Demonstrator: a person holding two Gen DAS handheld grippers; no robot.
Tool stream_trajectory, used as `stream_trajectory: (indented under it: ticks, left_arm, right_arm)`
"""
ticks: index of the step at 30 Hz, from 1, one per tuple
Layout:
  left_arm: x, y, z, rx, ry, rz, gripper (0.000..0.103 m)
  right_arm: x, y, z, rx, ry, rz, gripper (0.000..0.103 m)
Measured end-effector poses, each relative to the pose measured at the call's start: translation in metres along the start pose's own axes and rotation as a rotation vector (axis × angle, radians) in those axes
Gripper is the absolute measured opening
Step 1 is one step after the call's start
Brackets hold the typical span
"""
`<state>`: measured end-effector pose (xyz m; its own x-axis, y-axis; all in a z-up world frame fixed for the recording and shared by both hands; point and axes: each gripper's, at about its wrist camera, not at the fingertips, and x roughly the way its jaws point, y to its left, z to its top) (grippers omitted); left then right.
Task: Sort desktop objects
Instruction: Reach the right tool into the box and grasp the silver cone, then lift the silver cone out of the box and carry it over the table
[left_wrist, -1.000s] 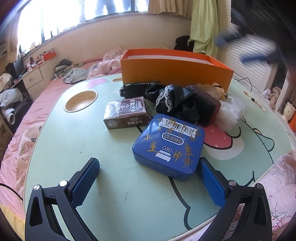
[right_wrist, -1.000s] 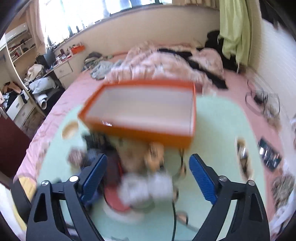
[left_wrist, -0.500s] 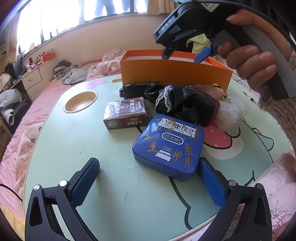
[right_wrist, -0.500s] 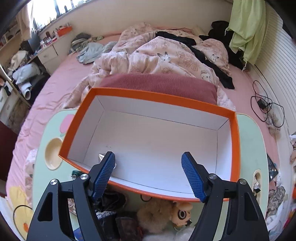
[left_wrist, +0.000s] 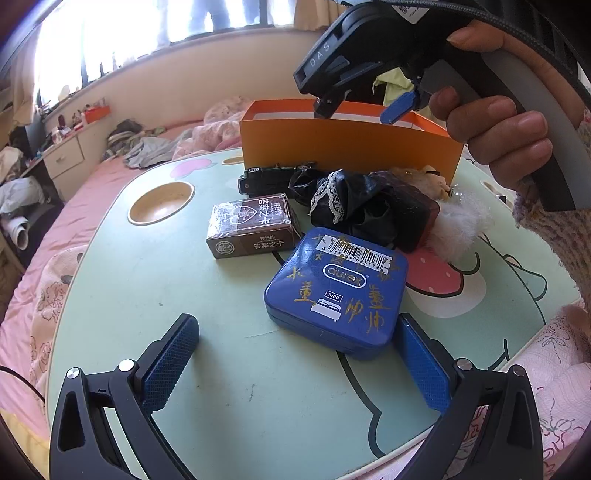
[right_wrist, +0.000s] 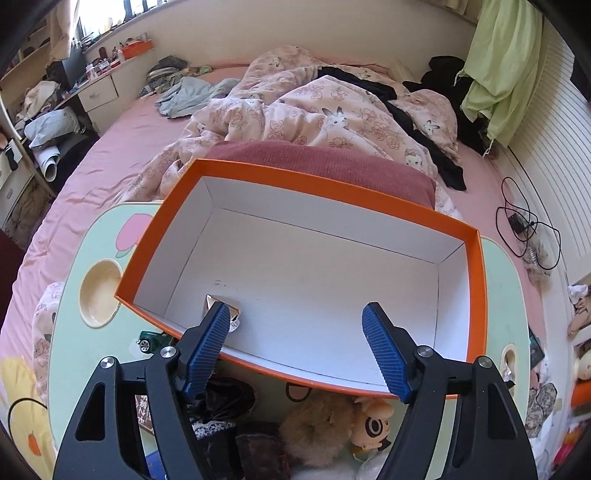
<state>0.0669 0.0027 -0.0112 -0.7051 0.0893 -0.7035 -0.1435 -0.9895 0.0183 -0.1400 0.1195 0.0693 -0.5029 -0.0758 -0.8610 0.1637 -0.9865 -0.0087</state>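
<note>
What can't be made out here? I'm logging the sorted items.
- Small shiny object in the orange box: right wrist view, half hidden by the right gripper's finger.
- Box interior: left wrist view, hidden by its front wall.
- Plush toy: mostly behind black fabric.

a lived-in bedroom in a home. a bed with a pink sheet fills the room, with a rumpled floral duvet bearing rabbit prints and a dark red pillow on it. loose clothes lie on the sheet. a cream bedside cabinet with a drawer stands by the wall, its top cluttered with small bottles. a green garment hangs at the right, and a charger cable lies coiled on the bedding. a cartoon-printed lap table sits on the bed.
</note>
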Motion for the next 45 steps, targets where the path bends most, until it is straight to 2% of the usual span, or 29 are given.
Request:
stream_trajectory:
  ticks: [3,4,7,8,10,14,18,21,23,24,26,29,35,39,41,45]
  left_arm:
    - [0.000,0.000,0.000,0.000,0.000,0.000,0.103]
    - [0.000,0.000,0.001,0.000,0.000,0.000,0.103]
    - [0.000,0.000,0.000,0.000,0.000,0.000,0.103]
    - [0.000,0.000,0.000,0.000,0.000,0.000,0.103]
    - [0.000,0.000,0.000,0.001,-0.001,-0.001,0.103]
    - [0.000,0.000,0.000,0.000,-0.001,-0.001,0.103]
    - [0.000,0.000,0.000,0.000,-0.001,-0.001,0.103]
    - [0.000,0.000,0.000,-0.001,0.000,-0.002,0.103]
    - [0.000,0.001,0.000,0.000,0.000,-0.002,0.103]
    - [0.001,0.001,0.001,0.000,0.001,-0.002,0.103]
    - [0.001,0.001,0.002,0.000,0.001,-0.002,0.103]
    - [0.001,0.001,0.003,0.001,0.001,-0.002,0.103]
    - [0.001,0.001,0.001,0.000,0.000,-0.002,0.103]
    - [0.001,0.002,0.002,0.000,0.000,-0.003,0.103]
    - [0.001,0.002,0.001,0.001,0.000,-0.002,0.103]
    - [0.001,0.002,0.001,0.000,0.000,-0.003,0.103]
  right_arm:
    - [-0.001,0.000,0.004,0.010,0.013,0.063,0.075]
    - [0.002,-0.002,0.008,0.029,0.040,0.123,0.074]
    - [0.018,-0.016,0.021,0.129,0.172,0.309,0.073]
    - [0.025,-0.019,0.025,0.160,0.218,0.365,0.068]
    - [0.037,-0.021,0.031,0.188,0.283,0.407,0.067]
    - [0.050,-0.016,0.035,0.207,0.343,0.374,0.063]
    - [0.059,-0.003,0.034,0.202,0.403,0.390,0.060]
    - [0.072,0.011,0.033,0.159,0.448,0.298,0.060]
    - [0.074,0.018,0.032,0.130,0.448,0.248,0.057]
    - [0.074,0.020,0.033,0.119,0.442,0.235,0.055]
    - [0.072,0.024,0.031,0.090,0.430,0.180,0.042]
    - [0.072,0.023,0.028,0.089,0.427,0.200,0.030]
    - [0.068,0.027,0.030,0.083,0.388,0.205,0.029]
    - [0.035,0.016,0.032,0.088,0.230,0.237,0.029]
    - [0.006,0.006,0.029,0.089,0.110,0.247,0.029]
    - [-0.045,-0.019,0.004,0.087,-0.065,0.309,0.029]
